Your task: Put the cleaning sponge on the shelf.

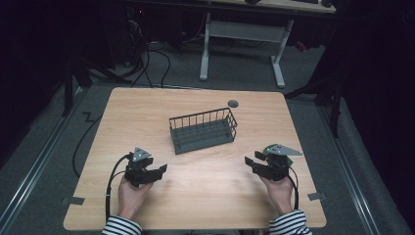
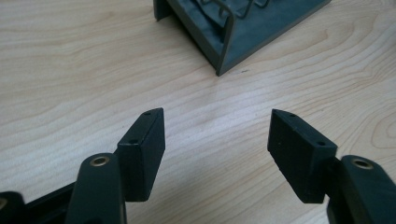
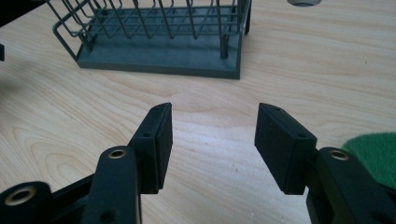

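Dim surroundings are framing a light wooden table (image 1: 147, 112) standing on grey carpet, with a white-legged desk frame (image 1: 242, 36) sitting beyond the far edge and dark cables (image 1: 156, 63) lying on the floor near it.

Left gripper (image 1: 159, 171): a hand (image 1: 131, 193) in a striped sleeve is holding it low over the near left part of the table. Its jaws are standing wide apart with nothing between them; in the left gripper view (image 2: 217, 149) bare wood is showing through the gap. A black cable (image 1: 113, 178) is trailing back from it toward the person.

Right gripper (image 1: 252, 163): the other hand (image 1: 280, 192) is holding it over the near right part of the table, well apart from the left gripper. Its jaws are likewise spread wide and gripping nothing, as the right gripper view (image 3: 212, 144) is confirming. A green patch (image 3: 373, 154) is lying just to the right of its right jaw in that view; what it belongs to cannot be told.

Wire rack (image 1: 203, 129): a dark grey rack with a solid base is resting upright ahead of both grippers, between them and nearer the table's middle, touching neither. From the left gripper it is lying ahead and to the right (image 2: 243, 28); from the right gripper, ahead and to the left (image 3: 159, 46).

A round grey grommet (image 1: 233, 103) is sitting in the tabletop beyond the rack.
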Action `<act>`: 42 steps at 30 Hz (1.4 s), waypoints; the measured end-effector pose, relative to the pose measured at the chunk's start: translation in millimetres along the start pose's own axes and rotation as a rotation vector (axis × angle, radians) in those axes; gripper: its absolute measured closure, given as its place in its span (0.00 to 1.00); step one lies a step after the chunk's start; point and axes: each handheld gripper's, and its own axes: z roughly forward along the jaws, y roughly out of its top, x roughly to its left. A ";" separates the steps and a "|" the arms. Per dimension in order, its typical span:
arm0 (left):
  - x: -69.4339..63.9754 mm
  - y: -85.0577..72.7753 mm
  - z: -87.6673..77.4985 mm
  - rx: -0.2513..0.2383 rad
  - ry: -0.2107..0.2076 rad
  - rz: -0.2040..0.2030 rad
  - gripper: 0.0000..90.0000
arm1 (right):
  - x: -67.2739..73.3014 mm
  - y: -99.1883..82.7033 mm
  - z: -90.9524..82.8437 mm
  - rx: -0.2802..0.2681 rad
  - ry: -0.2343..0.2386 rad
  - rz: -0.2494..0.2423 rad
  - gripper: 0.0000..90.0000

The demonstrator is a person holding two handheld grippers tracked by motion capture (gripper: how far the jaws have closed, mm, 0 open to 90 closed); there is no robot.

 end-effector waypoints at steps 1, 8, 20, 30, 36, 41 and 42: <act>-0.4 2.2 0.1 -0.002 -0.003 -0.002 0.41 | -0.3 2.4 0.6 0.006 -0.003 0.000 0.51; -1.0 15.4 0.1 -0.014 -0.009 -0.022 0.40 | -6.3 18.7 7.2 -0.001 -0.013 0.018 0.51; -0.7 42.9 -0.5 -0.045 -0.020 -0.051 0.41 | -15.5 46.7 19.0 0.005 0.019 0.052 0.57; -3.2 74.1 -1.0 -0.081 -0.012 -0.040 0.43 | -18.6 73.4 25.7 0.002 -0.001 0.036 0.59; -1.7 88.1 4.4 -0.086 -0.006 -0.049 0.44 | -18.0 93.1 41.3 0.026 -0.029 0.013 0.63; 0.4 94.0 10.3 -0.081 0.007 -0.058 0.45 | -17.2 102.3 50.6 0.027 -0.031 0.016 0.65; 0.4 95.7 11.7 -0.079 0.013 -0.056 0.46 | -17.3 106.8 55.1 0.023 -0.035 0.016 0.65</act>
